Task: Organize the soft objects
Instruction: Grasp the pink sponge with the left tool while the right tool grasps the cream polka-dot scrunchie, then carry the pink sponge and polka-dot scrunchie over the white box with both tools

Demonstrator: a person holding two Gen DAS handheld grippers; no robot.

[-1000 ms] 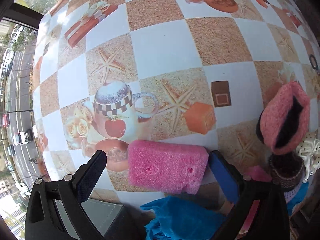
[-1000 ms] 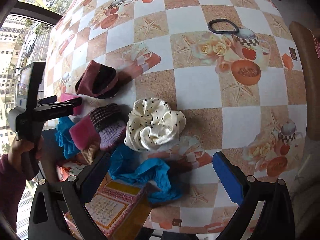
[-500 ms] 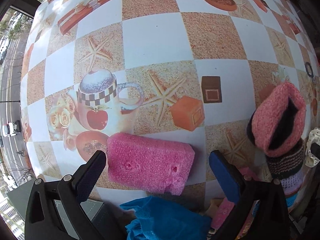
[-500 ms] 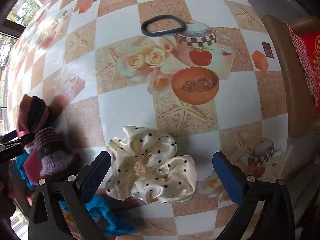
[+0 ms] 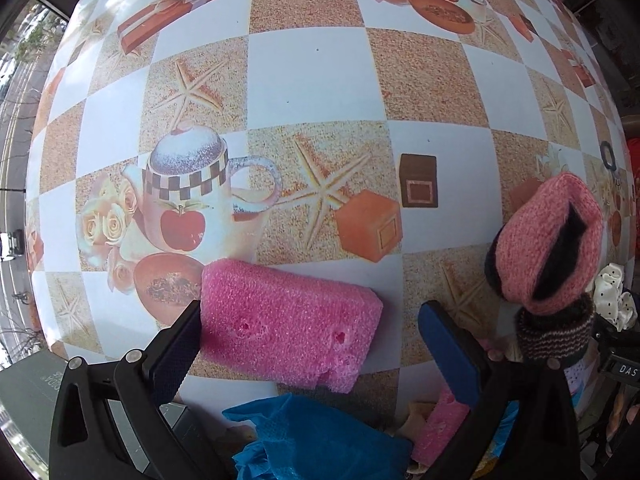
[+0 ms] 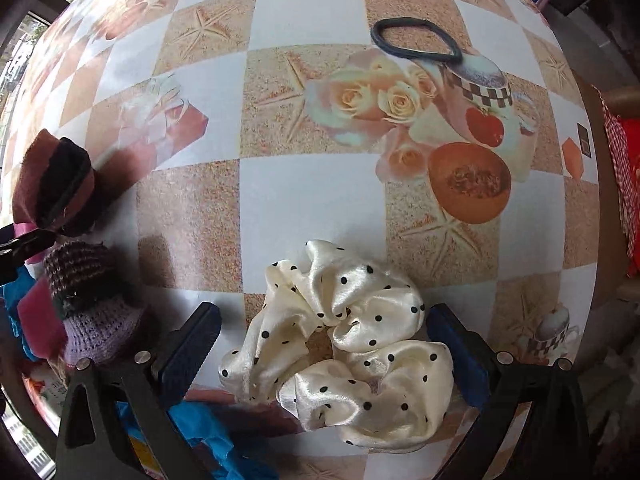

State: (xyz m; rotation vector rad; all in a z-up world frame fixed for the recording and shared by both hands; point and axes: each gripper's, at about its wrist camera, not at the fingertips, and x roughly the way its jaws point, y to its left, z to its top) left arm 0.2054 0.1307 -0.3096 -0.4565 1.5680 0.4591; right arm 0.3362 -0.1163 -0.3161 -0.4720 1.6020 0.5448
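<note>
Now both tools gape wide: left gripper [image 5: 308,344] straddles pink sponge [image 5: 288,324] (left pad touching), right gripper [image 6: 320,344] straddles dotted scrunchie [image 6: 344,344].

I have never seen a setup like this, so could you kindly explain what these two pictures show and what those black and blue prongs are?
There is no robot. A person holds a two-finger grasping tool in each hand, with a wide-angle camera on each looking along the fingers. One picture comes from the left tool, open around a pink sponge; one pad appears to touch it. The other comes from the right tool, open around a cream dotted scrunchie. Nothing is held yet. On the patterned tablecloth also lie a black hair band, knitted pieces and blue cloth.
</note>
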